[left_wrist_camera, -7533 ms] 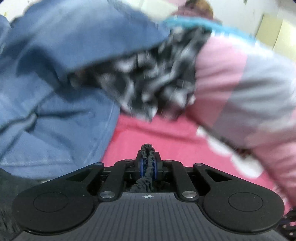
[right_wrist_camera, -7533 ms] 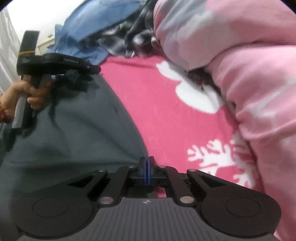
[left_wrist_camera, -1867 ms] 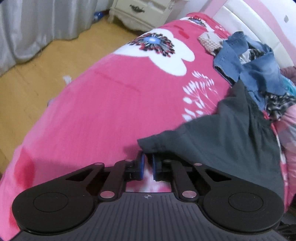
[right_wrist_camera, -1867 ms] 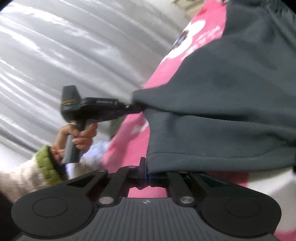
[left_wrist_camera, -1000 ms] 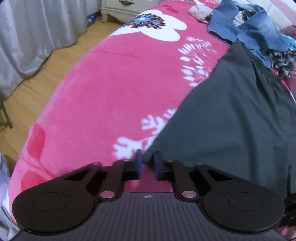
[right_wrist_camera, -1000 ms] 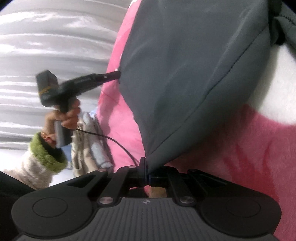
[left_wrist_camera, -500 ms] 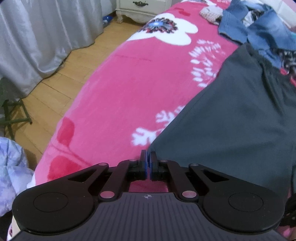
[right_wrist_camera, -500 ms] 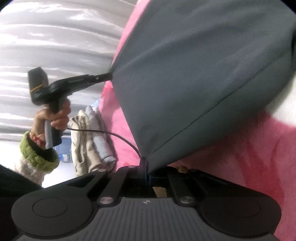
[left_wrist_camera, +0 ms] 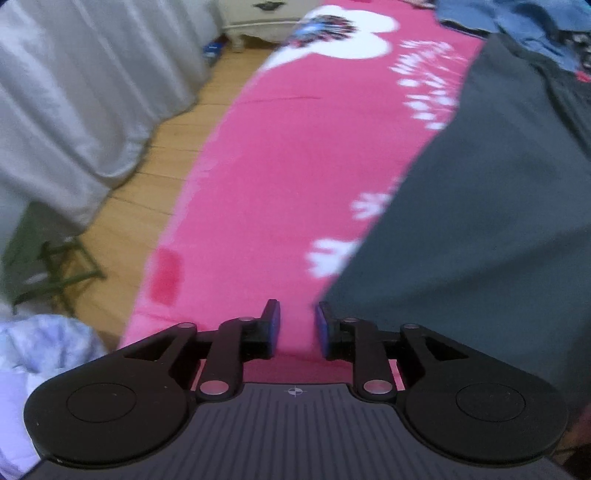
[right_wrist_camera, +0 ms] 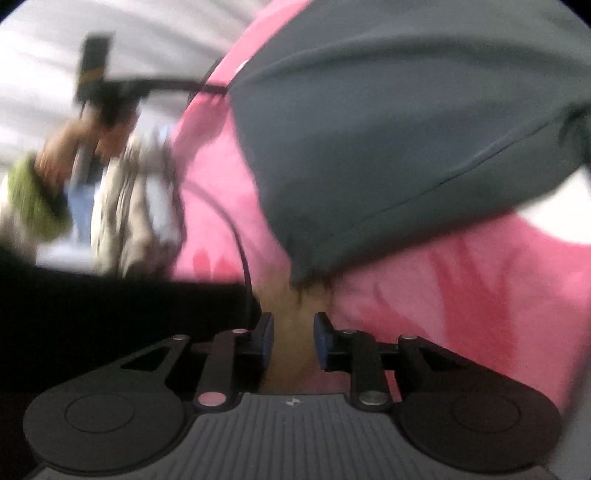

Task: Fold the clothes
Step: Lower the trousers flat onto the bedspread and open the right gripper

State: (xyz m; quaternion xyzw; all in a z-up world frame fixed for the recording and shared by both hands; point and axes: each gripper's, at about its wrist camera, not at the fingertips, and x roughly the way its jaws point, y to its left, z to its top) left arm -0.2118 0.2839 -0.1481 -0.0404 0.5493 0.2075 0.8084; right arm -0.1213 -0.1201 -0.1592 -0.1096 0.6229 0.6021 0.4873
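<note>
A dark grey garment [left_wrist_camera: 480, 221] lies spread flat on the pink flowered blanket [left_wrist_camera: 288, 155]. In the left wrist view my left gripper [left_wrist_camera: 297, 323] hovers at the garment's near corner, its jaws opening, with only blanket showing between them. In the right wrist view the same grey garment [right_wrist_camera: 388, 129] fills the upper right, its other near corner [right_wrist_camera: 310, 275] lying just ahead of my right gripper [right_wrist_camera: 293, 338]. That gripper's jaws are opening too, with no cloth between them. The left gripper [right_wrist_camera: 218, 88] shows blurred at the garment's far corner, held by a hand [right_wrist_camera: 59, 147].
A heap of blue denim and patterned clothes [left_wrist_camera: 517, 22] lies at the blanket's far end. Left of the bed are wooden floor [left_wrist_camera: 147, 192], grey curtains [left_wrist_camera: 74, 92], a white cabinet [left_wrist_camera: 258, 14] and a pale bundle [left_wrist_camera: 37, 362]. A cable [right_wrist_camera: 236, 236] crosses the bed edge.
Both grippers held the garment's near corners shut half a second ago. Their jaws have now parted and the corners lie released on the blanket. The right gripper has lifted and rolled.
</note>
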